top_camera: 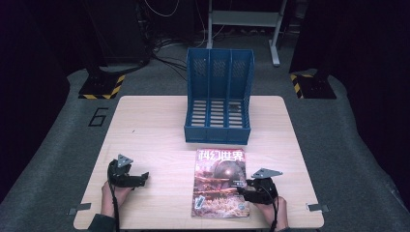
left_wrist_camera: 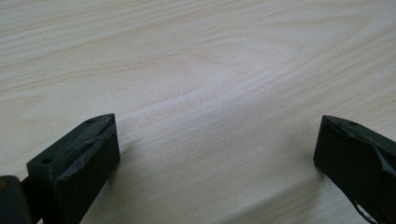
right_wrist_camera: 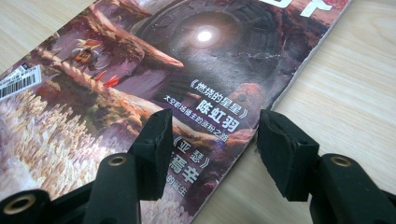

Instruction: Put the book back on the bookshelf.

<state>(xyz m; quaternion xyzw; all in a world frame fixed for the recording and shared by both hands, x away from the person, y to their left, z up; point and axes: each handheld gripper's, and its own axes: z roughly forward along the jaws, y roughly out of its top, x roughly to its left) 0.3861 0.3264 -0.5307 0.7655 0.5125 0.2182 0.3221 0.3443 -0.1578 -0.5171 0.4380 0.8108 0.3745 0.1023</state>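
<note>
- Forearms enter from the near edge of the pale wood-grain desk point(top_camera: 145, 125), one gripper per hand, both low over the near half.
- Right gripper point(top_camera: 255, 187) sits at the right edge of the glossy sci-fi magazine with the dark planet cover point(top_camera: 220, 182); in the right gripper view its jaws stand apart, unclamped, straddling the cover's long edge point(right_wrist_camera: 280, 95), one jaw over the print and one over bare wood.
- Likely reason for that pose: an edge is the only place to get under a flat thing, so this looks like the approach to a pinch, not yet a grip.
- Left gripper point(top_camera: 126, 175) rests well apart from the magazine, to its left; jaws wide apart over bare desk point(left_wrist_camera: 201, 93), holding nothing. Judged as parked, free to steady or take over later.
- Magazine lies flat, face up, title end pointing away, barcode sticker point(right_wrist_camera: 18, 81) near its near-left corner; centred-right on the near half of the desk.
- Blue slotted plastic file rack with three compartments point(top_camera: 218, 96) stands just beyond the magazine's top edge, open side facing the person, nothing visible in it.
- Lined up like that, the rack reads as the destination: lift, stand upright, slide into a slot.
- Risk: thin cover may bend or only the top pages lift.
</note>
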